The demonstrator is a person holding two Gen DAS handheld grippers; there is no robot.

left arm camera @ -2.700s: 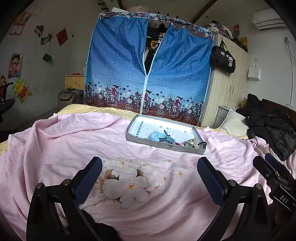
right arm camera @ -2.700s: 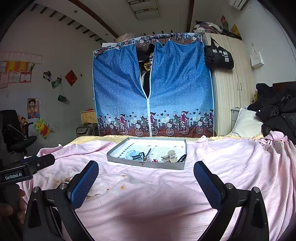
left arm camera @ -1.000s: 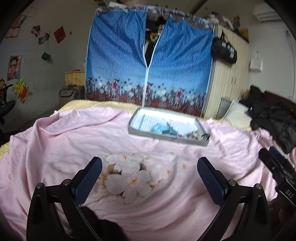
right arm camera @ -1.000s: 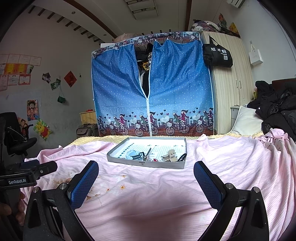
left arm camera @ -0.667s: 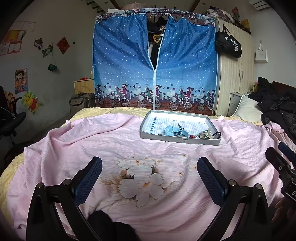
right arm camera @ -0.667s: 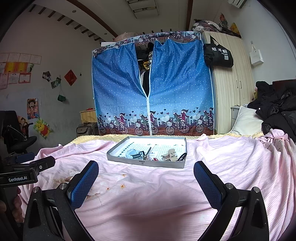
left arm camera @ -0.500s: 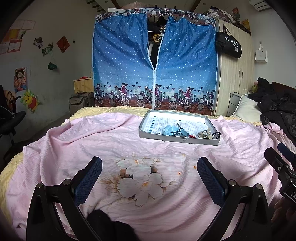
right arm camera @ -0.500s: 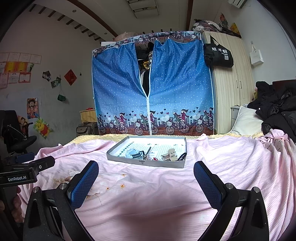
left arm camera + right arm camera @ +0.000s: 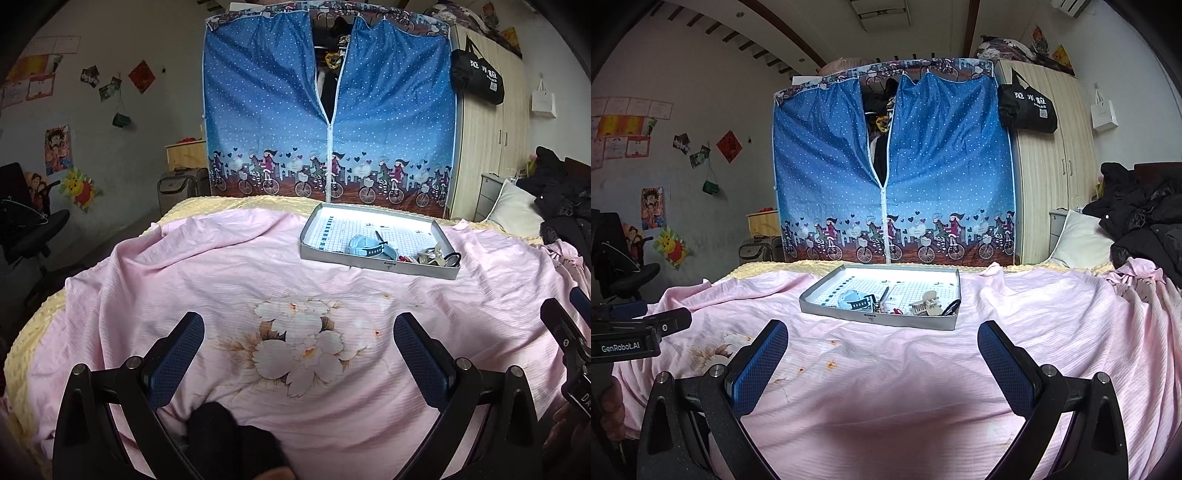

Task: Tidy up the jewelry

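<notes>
Both claws, left (image 9: pixel 299 343) and right (image 9: pixel 882 345), hang spread and empty over the bed's (image 9: pixel 1052 314) near edge. Jewelry (image 9: pixel 886 303) lies heaped against the tray's (image 9: pixel 827 286) near wall (sorted or not, unclear), well ahead of either claw.

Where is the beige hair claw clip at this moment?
In the right wrist view, the beige hair claw clip lies inside the grey tray near its front right corner, right of the light blue watch and beside a black ring-shaped item.
</notes>
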